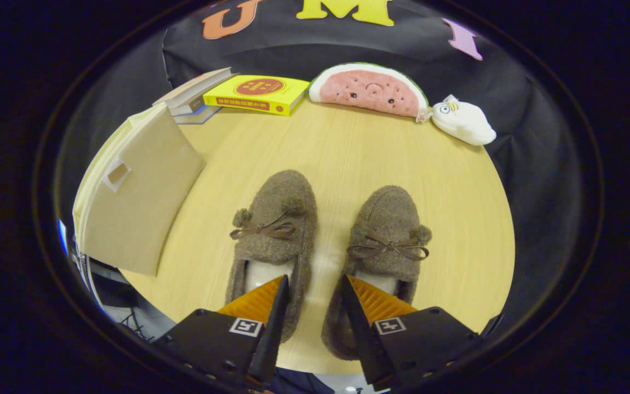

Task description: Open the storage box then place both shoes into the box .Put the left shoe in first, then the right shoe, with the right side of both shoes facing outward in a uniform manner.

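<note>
Two fuzzy brown slippers with bows and pompoms lie side by side on the wooden table [348, 153], toes pointing away from me. The left shoe [274, 219] and the right shoe [389, 230] sit just ahead of my fingers, their heel openings partly hidden under the fingertips. My gripper [314, 285] hovers above the gap between the two heels, open, with nothing between its fingers. The beige storage box [137, 191] stands to the left of the shoes, its lid shut, a small pull tab [116, 174] on its front.
At the far side of the table lie a yellow book [257, 94] and a stack of grey books [194, 96]. A watermelon plush [369, 90] and a white plush [464, 121] rest against the black cloth wall. The table's near edge runs under my fingers.
</note>
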The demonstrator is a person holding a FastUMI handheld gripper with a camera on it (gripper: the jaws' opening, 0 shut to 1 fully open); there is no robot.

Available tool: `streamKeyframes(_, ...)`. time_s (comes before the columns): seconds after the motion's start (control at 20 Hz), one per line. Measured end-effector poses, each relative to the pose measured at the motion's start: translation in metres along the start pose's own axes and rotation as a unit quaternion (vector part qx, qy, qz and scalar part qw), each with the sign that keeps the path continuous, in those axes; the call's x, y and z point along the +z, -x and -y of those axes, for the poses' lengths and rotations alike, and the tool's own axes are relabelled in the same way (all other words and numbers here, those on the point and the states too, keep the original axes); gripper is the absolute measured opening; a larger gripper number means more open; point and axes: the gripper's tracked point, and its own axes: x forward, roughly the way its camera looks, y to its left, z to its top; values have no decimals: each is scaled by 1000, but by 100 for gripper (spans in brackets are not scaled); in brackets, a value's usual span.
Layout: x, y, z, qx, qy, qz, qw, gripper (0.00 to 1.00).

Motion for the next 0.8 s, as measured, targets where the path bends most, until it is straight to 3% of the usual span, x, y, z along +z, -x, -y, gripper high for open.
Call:
streamKeyframes(0.25, 0, 6, 0, -31, 18, -28, 999, 55)
streamKeyframes(0.5, -8, 2, -18, -20, 39, -53, 998, 52)
streamKeyframes(0.65, -20, -19, -17, -16, 25, -91, 995, 18)
streamKeyframes(0.75, -18, -22, -19, 2, 6, -97, 995, 19)
streamKeyframes(0.8, -17, -20, -19, 5, -19, -97, 995, 10)
